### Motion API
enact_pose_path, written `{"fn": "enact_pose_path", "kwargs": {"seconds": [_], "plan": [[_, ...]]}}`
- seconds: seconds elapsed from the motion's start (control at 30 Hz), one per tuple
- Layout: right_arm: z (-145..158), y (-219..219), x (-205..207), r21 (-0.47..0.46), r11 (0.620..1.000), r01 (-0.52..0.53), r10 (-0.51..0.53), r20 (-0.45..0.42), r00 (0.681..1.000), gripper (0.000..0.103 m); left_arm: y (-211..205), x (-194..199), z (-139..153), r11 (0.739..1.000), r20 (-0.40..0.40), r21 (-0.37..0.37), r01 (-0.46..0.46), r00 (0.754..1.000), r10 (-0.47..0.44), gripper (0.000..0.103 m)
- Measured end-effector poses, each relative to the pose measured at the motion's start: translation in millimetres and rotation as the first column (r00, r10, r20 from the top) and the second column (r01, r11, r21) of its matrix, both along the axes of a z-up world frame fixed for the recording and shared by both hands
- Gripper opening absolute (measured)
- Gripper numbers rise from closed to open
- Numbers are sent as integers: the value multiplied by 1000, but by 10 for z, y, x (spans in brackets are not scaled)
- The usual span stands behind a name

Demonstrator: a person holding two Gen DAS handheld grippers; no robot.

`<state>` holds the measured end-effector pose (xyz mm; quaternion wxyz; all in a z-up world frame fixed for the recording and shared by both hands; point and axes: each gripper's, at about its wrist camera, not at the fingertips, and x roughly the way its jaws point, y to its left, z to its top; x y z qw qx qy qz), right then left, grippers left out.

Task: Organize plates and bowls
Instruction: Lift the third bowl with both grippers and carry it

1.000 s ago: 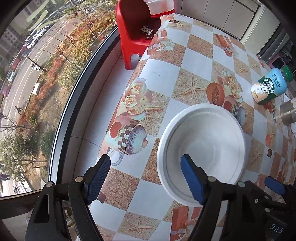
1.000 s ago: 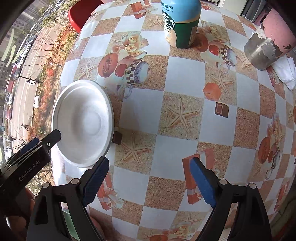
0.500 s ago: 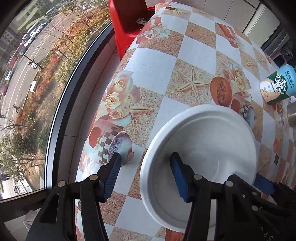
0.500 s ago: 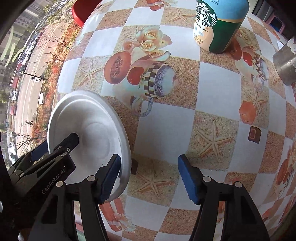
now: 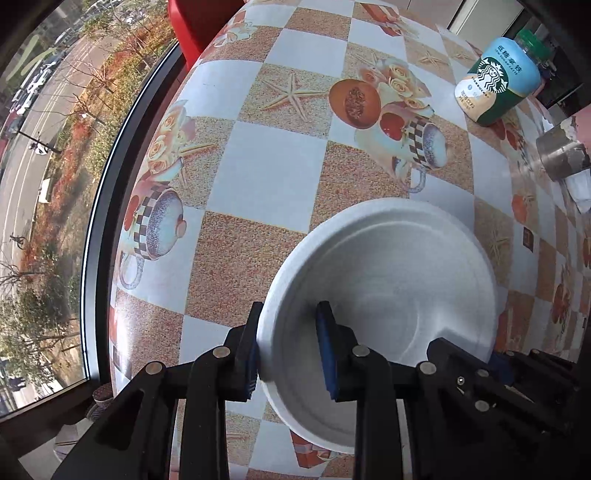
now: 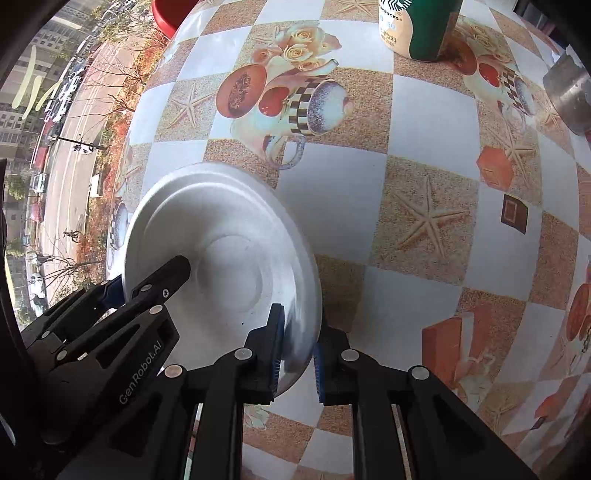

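A white bowl (image 5: 384, 291) sits on the patterned table (image 5: 266, 170) near its window-side edge. My left gripper (image 5: 290, 347) is shut on the bowl's near-left rim, one finger outside, one inside. My right gripper (image 6: 297, 350) is shut on the bowl's near-right rim in the right wrist view, where the bowl (image 6: 229, 258) fills the lower left. The left gripper's body (image 6: 110, 332) shows there too, over the bowl's left rim.
A Starbucks bottle (image 5: 496, 86) stands at the far right, also seen in the right wrist view (image 6: 417, 26). A metal cup (image 5: 561, 155) stands beside it at the right edge. A red chair (image 5: 199, 26) is beyond the table. The window and table edge lie to the left.
Both grippers moved in onto the bowl and closed from wide open, the left on its left rim, the right on its right rim.
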<state>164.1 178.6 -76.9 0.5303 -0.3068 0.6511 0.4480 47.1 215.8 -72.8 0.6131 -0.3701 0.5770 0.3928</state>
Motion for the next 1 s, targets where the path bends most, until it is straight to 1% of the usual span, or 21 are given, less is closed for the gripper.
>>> {"fn": "enact_pose_path", "kwargs": {"seconds": [0.23, 0.43, 0.6, 0.7, 0.83, 0.97, 1.0], "plan": [[-3, -636, -19, -49, 998, 27, -27, -7, 1000, 16, -560, 31, 2, 998, -11, -38, 54, 998, -55, 30], [-25, -1149, -97, -85, 996, 38, -40, -23, 999, 16, -1075, -43, -4, 993, -21, -63, 103, 994, -105, 30], [-28, -1475, -178, -102, 994, 39, -40, -9, 999, 17, -1427, -114, -54, 987, -23, -90, 132, 991, -135, 30], [-14, -1594, -230, -113, 993, 29, -28, 6, 1000, 17, -1544, -179, -45, 985, -17, -102, 136, 990, -139, 30], [30, -1710, -312, -113, 993, 19, -17, 17, 1000, 17, -1638, -234, 21, 984, -13, -92, 153, 988, -155, 31], [134, -1822, -377, -94, 995, 15, -13, 21, 1000, 17, -1691, -300, 220, 981, -5, -67, 181, 983, -182, 31], [150, -2033, -372, -87, 996, 16, -14, 23, 1000, 17, -1775, -302, 278, 980, -1, -58, 190, 982, -191, 31]]}}
